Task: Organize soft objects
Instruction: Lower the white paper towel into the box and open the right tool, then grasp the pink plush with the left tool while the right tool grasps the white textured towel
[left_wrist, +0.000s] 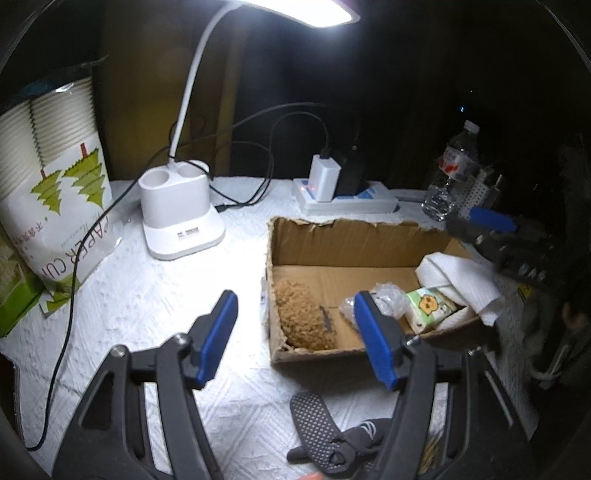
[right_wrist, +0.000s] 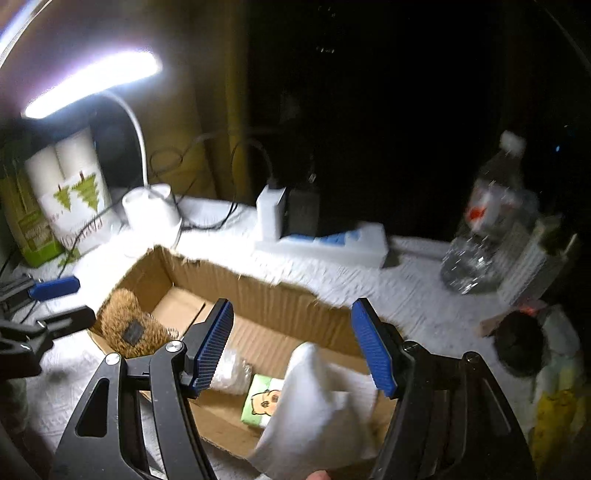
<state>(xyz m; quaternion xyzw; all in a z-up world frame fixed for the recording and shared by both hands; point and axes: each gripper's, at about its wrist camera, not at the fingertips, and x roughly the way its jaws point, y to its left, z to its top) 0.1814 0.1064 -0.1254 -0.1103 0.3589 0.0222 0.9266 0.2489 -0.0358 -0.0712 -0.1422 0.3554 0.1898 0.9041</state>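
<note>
Both claws hover open over a lamp-lit desk (left_wrist: 155, 302) with a cardboard box (left_wrist: 343, 236) of soft things.
Left to right: the left claw (left_wrist: 295, 332) gapes empty above a grey sock (left_wrist: 325, 432) on the desk; in the box lie a brown plush (left_wrist: 303, 317), a tissue pack (left_wrist: 430, 306) and a white cloth (left_wrist: 458, 277); the right claw (right_wrist: 291, 343), also empty, hangs over that cloth.

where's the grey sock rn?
Left wrist view: the grey sock lies on the white table cover, just in front of the cardboard box, below the open left gripper.
</note>
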